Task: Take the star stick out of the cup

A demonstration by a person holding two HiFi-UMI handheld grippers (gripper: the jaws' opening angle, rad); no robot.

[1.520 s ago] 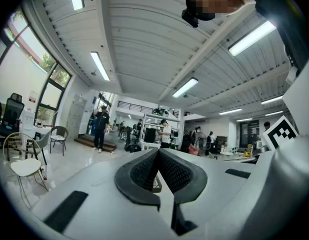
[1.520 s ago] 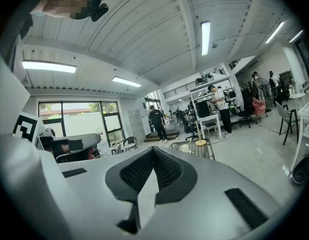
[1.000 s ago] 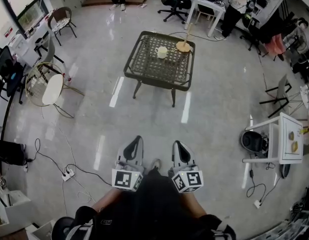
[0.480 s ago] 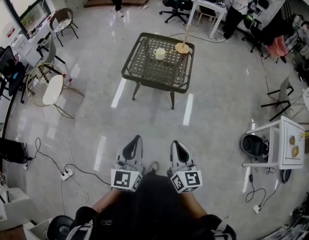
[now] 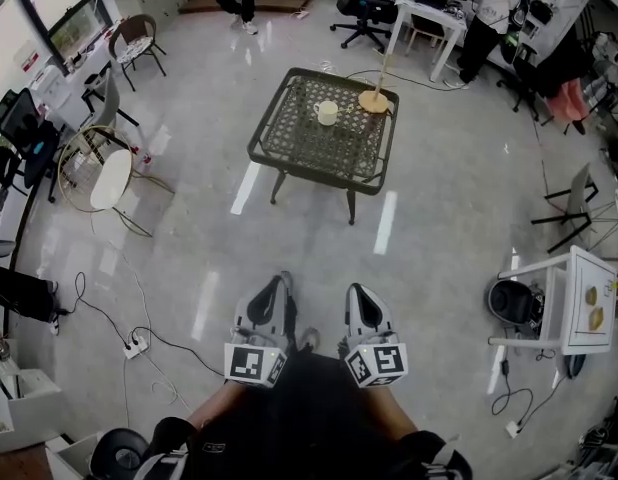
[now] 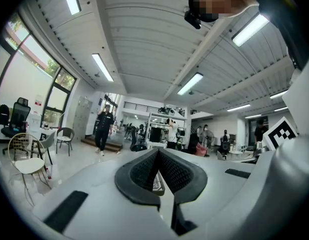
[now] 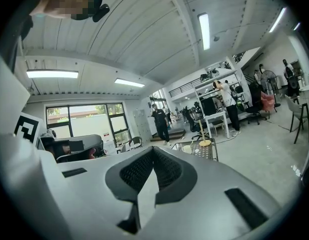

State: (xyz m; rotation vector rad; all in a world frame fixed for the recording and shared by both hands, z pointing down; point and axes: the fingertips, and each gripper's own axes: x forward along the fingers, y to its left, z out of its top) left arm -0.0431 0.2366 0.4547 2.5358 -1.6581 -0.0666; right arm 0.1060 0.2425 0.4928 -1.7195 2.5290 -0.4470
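Note:
A cream cup (image 5: 328, 113) stands on a dark wicker table (image 5: 289, 138) far ahead in the head view. Beside it is a thin upright stick on a round wooden base (image 5: 373, 100). I cannot make out a star stick inside the cup at this distance. The right gripper view also shows the cup (image 7: 187, 149) and the stick's base (image 7: 205, 143). My left gripper (image 5: 274, 286) and right gripper (image 5: 356, 293) are held close to the body, side by side, far from the table. Both are shut with nothing between the jaws, as the left (image 6: 158, 151) and right (image 7: 153, 149) gripper views show.
Shiny floor lies between me and the table. A round white chair (image 5: 104, 178) stands at the left, a white side table (image 5: 579, 288) at the right. Cables and a power strip (image 5: 136, 346) lie on the floor at lower left. People and office chairs stand beyond the table.
The table, cup and stick have shifted slightly down and right in the head view. Both grippers keep the same pose and stay shut.

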